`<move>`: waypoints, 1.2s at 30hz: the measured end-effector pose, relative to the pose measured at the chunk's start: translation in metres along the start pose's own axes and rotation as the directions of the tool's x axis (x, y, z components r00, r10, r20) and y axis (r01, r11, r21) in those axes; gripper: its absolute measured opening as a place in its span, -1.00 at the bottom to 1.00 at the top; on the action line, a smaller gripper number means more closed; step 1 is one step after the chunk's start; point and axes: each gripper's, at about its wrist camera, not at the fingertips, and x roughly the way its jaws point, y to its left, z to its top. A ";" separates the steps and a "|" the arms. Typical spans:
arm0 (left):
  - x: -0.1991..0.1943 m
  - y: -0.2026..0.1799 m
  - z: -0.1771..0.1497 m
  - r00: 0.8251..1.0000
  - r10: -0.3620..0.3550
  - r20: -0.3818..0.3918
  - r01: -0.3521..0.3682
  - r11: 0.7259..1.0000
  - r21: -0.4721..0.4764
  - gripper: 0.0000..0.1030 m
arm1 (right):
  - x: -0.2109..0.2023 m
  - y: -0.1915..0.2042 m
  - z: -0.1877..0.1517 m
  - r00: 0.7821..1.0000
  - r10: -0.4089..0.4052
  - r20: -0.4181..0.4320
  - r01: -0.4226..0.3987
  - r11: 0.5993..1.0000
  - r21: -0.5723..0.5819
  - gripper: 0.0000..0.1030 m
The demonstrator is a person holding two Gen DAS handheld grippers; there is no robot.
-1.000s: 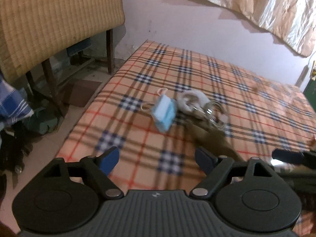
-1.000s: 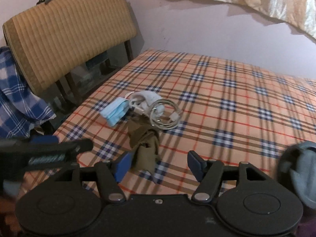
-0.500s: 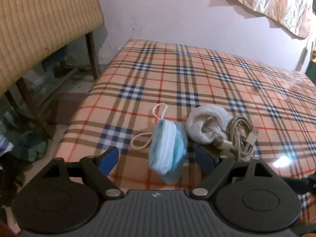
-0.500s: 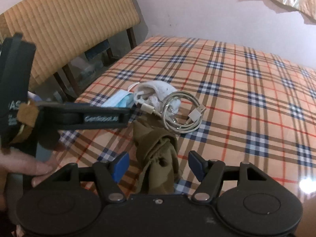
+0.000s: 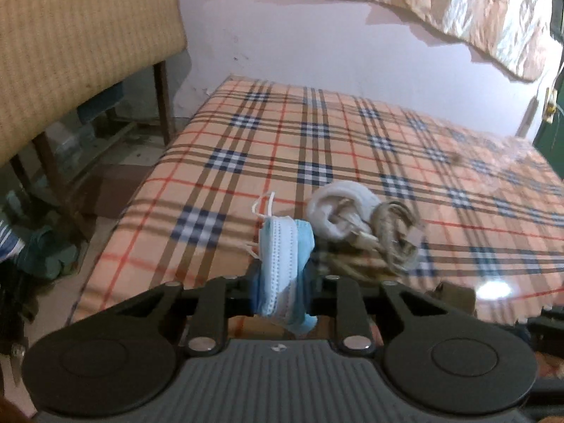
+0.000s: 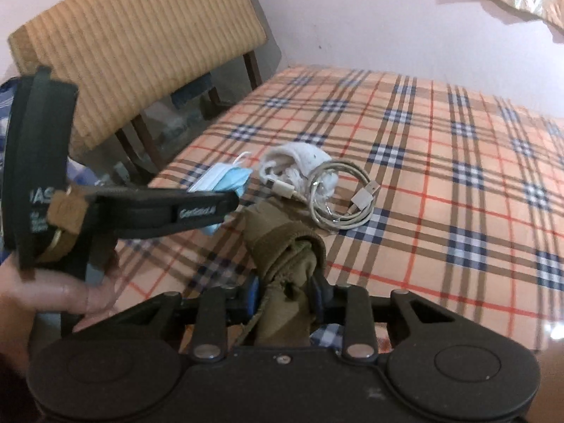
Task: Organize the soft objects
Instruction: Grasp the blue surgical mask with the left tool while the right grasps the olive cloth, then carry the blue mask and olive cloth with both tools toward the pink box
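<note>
Site: bed [image 5: 352, 148] under a plaid cover; all items lie in one loose cluster near its near-left corner.

Item 1, blue face mask [image 5: 283, 264]. Folded, lying at the left of the cluster. Long axis runs near-to-far in the left wrist view; the ear loops point to the far side, the blue fold toward the camera. The left gripper [image 5: 282, 289] has it between its fingers, which are closing and already pinch the near end.

Item 2, olive cloth [image 6: 285, 268]. Bunched and knotted, at the near side of the cluster. Long axis near-to-far in the right wrist view, the thick knotted end toward the far side, touching or nearly touching the cable. The right gripper [image 6: 285, 294] is closing on its near end; the fingers sit narrow with the cloth pressed between them.

Item 3, white rolled cloth [image 6: 299, 162]. Far middle of the cluster, just right of the mask, untouched.

Item 4, coiled white cable [image 6: 338, 197]. Right of the roll, overlapping it, untouched.

Progress, judged: early. Two soft items are being gripped, neither clearly lifted off the bed. No sorted pile or container is visible. Left to do: move mask and olive cloth, then deal with the white roll.
</note>
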 end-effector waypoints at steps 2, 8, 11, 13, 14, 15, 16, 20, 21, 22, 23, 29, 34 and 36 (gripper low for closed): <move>-0.018 -0.004 -0.005 1.000 0.010 0.009 -0.010 1.000 -0.012 -0.52 | -0.020 0.001 -0.002 1.000 -0.006 0.031 0.007 1.000 -0.013 -0.30; -0.068 -0.023 -0.010 0.997 0.056 0.051 -0.052 0.997 -0.065 -0.52 | -0.076 -0.011 -0.001 0.991 -0.061 0.122 0.063 0.998 -0.010 -0.30; -0.087 -0.035 -0.008 0.997 0.042 0.069 -0.036 0.996 -0.078 -0.52 | -0.101 -0.024 0.001 0.982 -0.104 0.155 0.101 0.994 0.029 -0.30; -0.098 -0.047 -0.007 0.996 0.038 0.084 -0.032 0.997 -0.064 -0.52 | -0.118 -0.032 0.001 0.977 -0.120 0.178 0.113 0.992 0.049 -0.30; -0.102 -0.053 -0.006 0.996 0.031 0.088 -0.026 0.998 -0.057 -0.52 | -0.126 -0.034 0.002 0.974 -0.125 0.189 0.117 0.992 0.053 -0.30; -0.106 -0.058 -0.005 0.996 0.017 0.093 -0.011 0.998 -0.055 -0.52 | -0.133 -0.037 0.001 0.971 -0.132 0.199 0.123 0.991 0.057 -0.30; -0.108 -0.061 -0.005 0.995 0.011 0.096 -0.006 0.998 -0.055 -0.52 | -0.139 -0.038 0.001 0.969 -0.139 0.206 0.129 0.990 0.061 -0.30; -0.117 -0.077 -0.004 0.994 -0.002 0.105 0.007 0.999 -0.045 -0.52 | -0.157 -0.046 -0.003 0.963 -0.154 0.223 0.139 0.987 0.079 -0.30; -0.120 -0.081 -0.004 0.994 0.000 0.106 0.005 0.999 -0.041 -0.52 | -0.159 -0.048 -0.004 0.962 -0.156 0.223 0.139 0.986 0.087 -0.30; -0.122 -0.085 -0.005 0.994 0.002 0.110 0.002 0.999 -0.033 -0.52 | -0.162 -0.050 -0.005 0.962 -0.156 0.224 0.137 0.986 0.095 -0.30; -0.124 -0.088 -0.006 0.994 0.000 0.113 0.004 1.000 -0.029 -0.52 | -0.166 -0.052 -0.007 0.962 -0.157 0.226 0.137 0.985 0.101 -0.30; -0.131 -0.103 -0.006 0.993 -0.019 0.113 0.020 1.000 -0.010 -0.52 | -0.182 -0.057 -0.011 0.955 -0.171 0.242 0.147 0.983 0.115 -0.30; -0.133 -0.115 -0.007 0.993 -0.043 0.108 0.043 0.999 0.002 -0.52 | -0.193 -0.064 -0.013 0.950 -0.179 0.255 0.151 0.980 0.127 -0.30; -0.133 -0.120 -0.007 0.993 -0.059 0.106 0.059 0.998 0.007 -0.52 | -0.196 -0.067 -0.013 0.949 -0.184 0.258 0.154 0.979 0.132 -0.30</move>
